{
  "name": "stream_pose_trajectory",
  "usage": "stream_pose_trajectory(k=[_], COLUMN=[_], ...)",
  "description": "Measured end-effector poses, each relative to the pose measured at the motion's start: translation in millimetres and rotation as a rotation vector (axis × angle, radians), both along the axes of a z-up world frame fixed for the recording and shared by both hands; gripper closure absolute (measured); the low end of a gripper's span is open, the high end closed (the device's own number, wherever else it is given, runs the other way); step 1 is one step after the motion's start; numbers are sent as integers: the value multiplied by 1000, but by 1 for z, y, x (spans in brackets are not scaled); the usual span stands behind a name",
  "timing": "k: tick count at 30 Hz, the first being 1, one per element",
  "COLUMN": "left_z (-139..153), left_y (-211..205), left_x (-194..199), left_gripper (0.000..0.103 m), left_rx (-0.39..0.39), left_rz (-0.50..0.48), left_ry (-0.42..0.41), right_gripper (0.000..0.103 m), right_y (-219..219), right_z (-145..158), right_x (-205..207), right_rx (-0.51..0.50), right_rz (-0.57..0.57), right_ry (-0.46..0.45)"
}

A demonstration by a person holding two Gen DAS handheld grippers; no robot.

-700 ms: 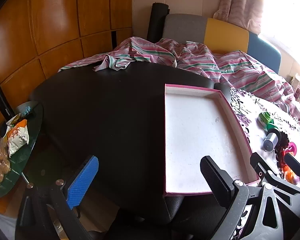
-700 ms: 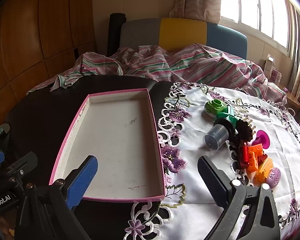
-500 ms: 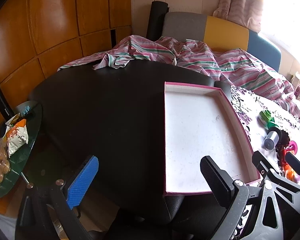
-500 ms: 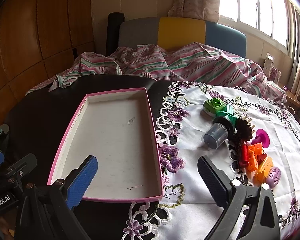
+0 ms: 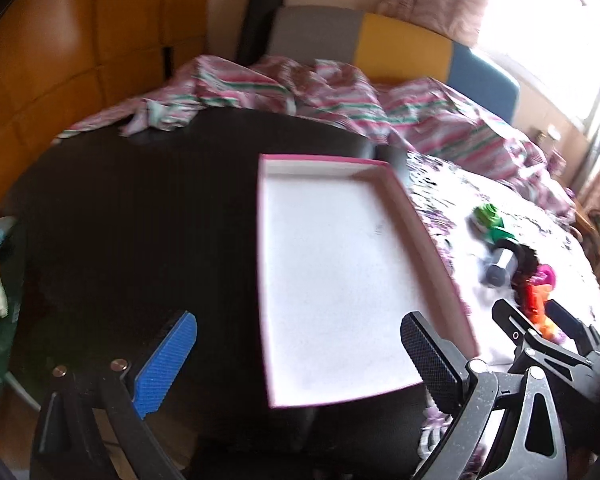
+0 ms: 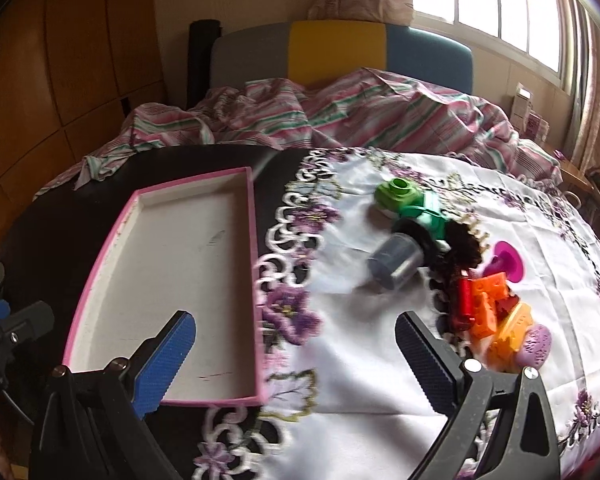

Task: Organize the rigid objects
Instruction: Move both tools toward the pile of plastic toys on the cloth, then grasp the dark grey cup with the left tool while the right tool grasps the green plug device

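- left claw (image 5: 298,354) spread wide, nothing in it, over the pink tray (image 5: 428,240)
- right claw (image 6: 296,354) spread too, empty, near the toys (image 6: 488,304) on the tabletop (image 6: 380,360)

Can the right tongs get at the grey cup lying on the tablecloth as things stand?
Probably yes. The right tongs are open and empty, and only bare tablecloth lies between them and the grey cup. Its mouth faces them, though toys crowd its far side.
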State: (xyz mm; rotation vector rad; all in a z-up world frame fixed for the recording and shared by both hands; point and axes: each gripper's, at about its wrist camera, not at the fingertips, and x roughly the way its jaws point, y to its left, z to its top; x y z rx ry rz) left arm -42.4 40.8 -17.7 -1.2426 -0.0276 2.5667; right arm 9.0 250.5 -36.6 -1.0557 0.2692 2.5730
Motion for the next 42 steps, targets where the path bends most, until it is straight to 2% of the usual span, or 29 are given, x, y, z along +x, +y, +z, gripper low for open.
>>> stream_pose_trajectory(k=[4,6,10,13,17,18,22,26,29,32,34,35,38,42], left_z=[8,11,12,6,-6,-13,-35,-50,-57,-59,-64,-68,-71,-67], left_y=[33,57,111,148,195,211,251,280,292,303,312,316,314,296], left_x=[-10,-12,-13,-15,-21,-24,-32,-40,-50,-56,-61,-63,-63,-53], left_gripper=[1,1,1,4,13,21,33,34,34,35,49,59,60,60], left_rx=[44,45,-17,-50,-80,-102,-160,-204,-199,-217,-222,-214,-185,-145], left_rz=[-126,-226,-398,-482,-568,-587,-656,-688,-685,-688,-698,-707,-702,-684], left_ry=[-1,-3,17,-2,-39,-51,-87,-104,-127,-109,-123,-140,-140,-123], right_gripper=[1,1,1,1,1,1,1,1,1,1,1,1,2,12], right_y=[54,85,142,179,212,219,235,229,228,231,232,232,233,229], right_z=[1,2,2,-5,-18,-22,-27,-19,-19,-20,-19,-19,-21,-20], right_x=[15,25,43,53,67,70,79,76,75,76,76,78,78,73], right_rx=[-52,-94,-135,-150,-175,-196,-310,-308,-323,-343,-344,-344,-354,-338], right_rz=[-97,-147,-241,-298,-347,-363,-400,-377,-372,-378,-378,-381,-387,-360], right_ry=[-33,-41,-70,-91,-80,-78,-51,-28,-19,-4,1,6,5,-17])
